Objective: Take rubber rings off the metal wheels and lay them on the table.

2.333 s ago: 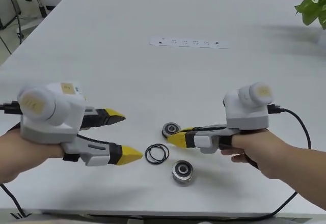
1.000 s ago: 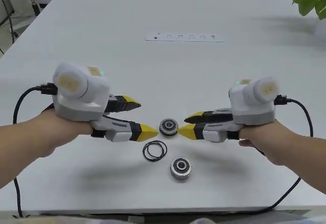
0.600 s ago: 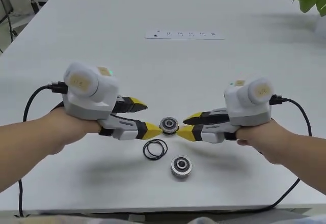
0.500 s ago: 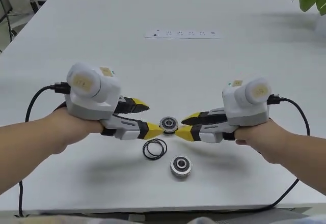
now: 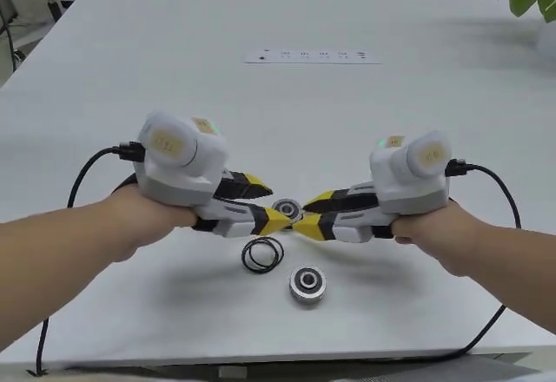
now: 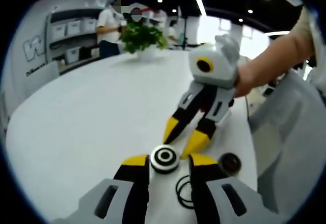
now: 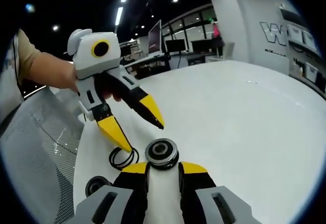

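Both grippers held low, tips turned inward
The left gripper point(image 5: 271, 200) and right gripper point(image 5: 310, 213) point at each other, tips nearly meeting, jaws parted; forearms angle inward

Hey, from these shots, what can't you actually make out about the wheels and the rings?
Wheel between the grippers, head view: tips of the left gripper and right gripper cover its edge, so whether a ring is on it is unclear.
Rings on the table, head view: overlapping and too small to count.
Second wheel, right gripper view: small, blurred, partly behind that gripper's own body.
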Motion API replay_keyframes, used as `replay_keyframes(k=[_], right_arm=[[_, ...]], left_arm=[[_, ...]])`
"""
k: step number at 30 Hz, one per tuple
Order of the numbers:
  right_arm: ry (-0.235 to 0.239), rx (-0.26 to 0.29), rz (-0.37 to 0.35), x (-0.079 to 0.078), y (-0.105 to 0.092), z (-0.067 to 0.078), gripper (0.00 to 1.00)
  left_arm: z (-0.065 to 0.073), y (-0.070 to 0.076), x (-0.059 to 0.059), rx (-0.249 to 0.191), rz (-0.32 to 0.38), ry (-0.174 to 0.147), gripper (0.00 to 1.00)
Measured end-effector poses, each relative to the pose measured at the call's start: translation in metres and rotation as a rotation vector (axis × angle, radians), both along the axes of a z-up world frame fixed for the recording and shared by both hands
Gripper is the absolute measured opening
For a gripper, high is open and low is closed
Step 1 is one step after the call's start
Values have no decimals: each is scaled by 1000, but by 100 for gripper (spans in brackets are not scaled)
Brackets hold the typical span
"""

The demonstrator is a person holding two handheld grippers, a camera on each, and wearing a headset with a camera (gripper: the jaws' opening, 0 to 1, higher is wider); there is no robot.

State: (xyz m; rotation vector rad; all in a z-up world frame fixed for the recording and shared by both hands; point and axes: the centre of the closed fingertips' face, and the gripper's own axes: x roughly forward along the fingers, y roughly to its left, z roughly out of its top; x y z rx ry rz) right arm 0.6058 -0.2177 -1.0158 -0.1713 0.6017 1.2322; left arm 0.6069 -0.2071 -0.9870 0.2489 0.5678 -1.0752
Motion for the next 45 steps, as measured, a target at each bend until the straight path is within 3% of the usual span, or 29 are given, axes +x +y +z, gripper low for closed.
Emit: replay_keyframes(k=[15, 21, 31, 35, 38, 45], right_arm=[[-5, -9, 12, 1, -1, -3, 18], [2, -3, 9, -1, 0, -3, 16], [3, 0, 13, 0, -1, -3, 14], [13, 10, 15, -1, -4, -2, 4], [10, 10, 10, -1, -3, -2, 4], [56, 26, -35, 4, -3, -4, 0]], left_arm=[[-13, -4, 6, 41, -5, 8, 19], [-15, -4, 8, 50, 4, -7, 14], [-14, -6, 4, 59, 10, -17, 13], [-15, -5, 5, 55, 16, -14, 13], [-14, -5, 5, 53, 23, -13, 13], [-14, -5, 5, 50, 37, -13, 13]])
